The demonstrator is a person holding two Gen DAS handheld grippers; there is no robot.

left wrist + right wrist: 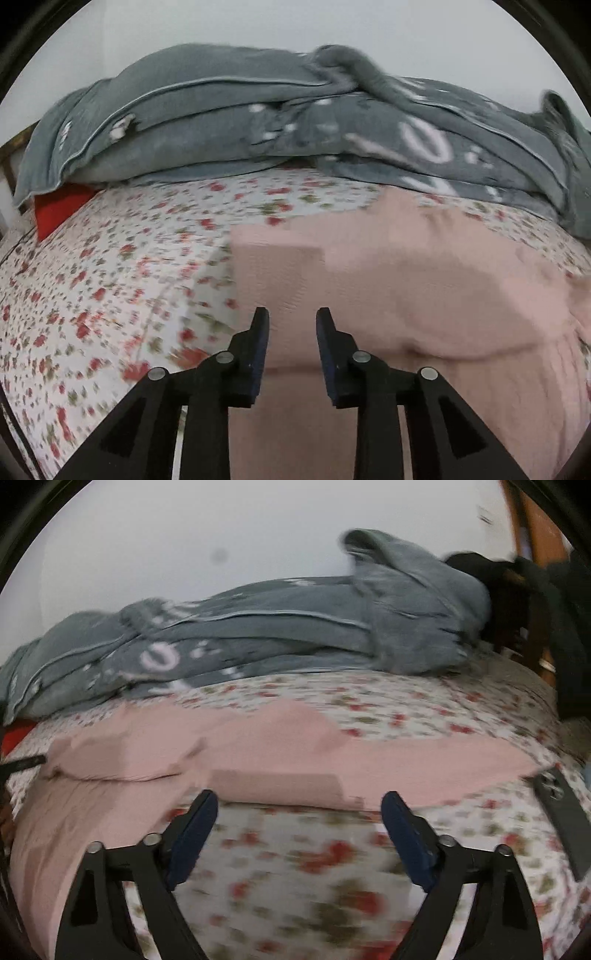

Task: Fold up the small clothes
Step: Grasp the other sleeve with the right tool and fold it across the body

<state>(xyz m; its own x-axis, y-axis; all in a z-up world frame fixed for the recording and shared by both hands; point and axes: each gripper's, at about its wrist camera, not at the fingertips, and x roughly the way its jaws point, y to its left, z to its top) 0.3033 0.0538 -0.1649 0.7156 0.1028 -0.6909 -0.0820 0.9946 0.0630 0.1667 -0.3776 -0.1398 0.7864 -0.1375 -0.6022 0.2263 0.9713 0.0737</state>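
Floral bedsheet (110, 277), grey blanket (221, 122) against white wall (184, 535).

Home bedroom: floral bedsheet (110, 280), grey blanket (229, 122) heaped by wall

- Left gripper (291, 314): 2 matte black fingers, each lined on its inner face with a dark navy pad (327, 354) (foam-like, slightly rough).
- 4 round silver pivot screws sit on its black linkage arms, which have triangular cut-outs.
- Right gripper (299, 797): the same black build, with navy pads (404, 840), 4 silver screws and triangular recesses.
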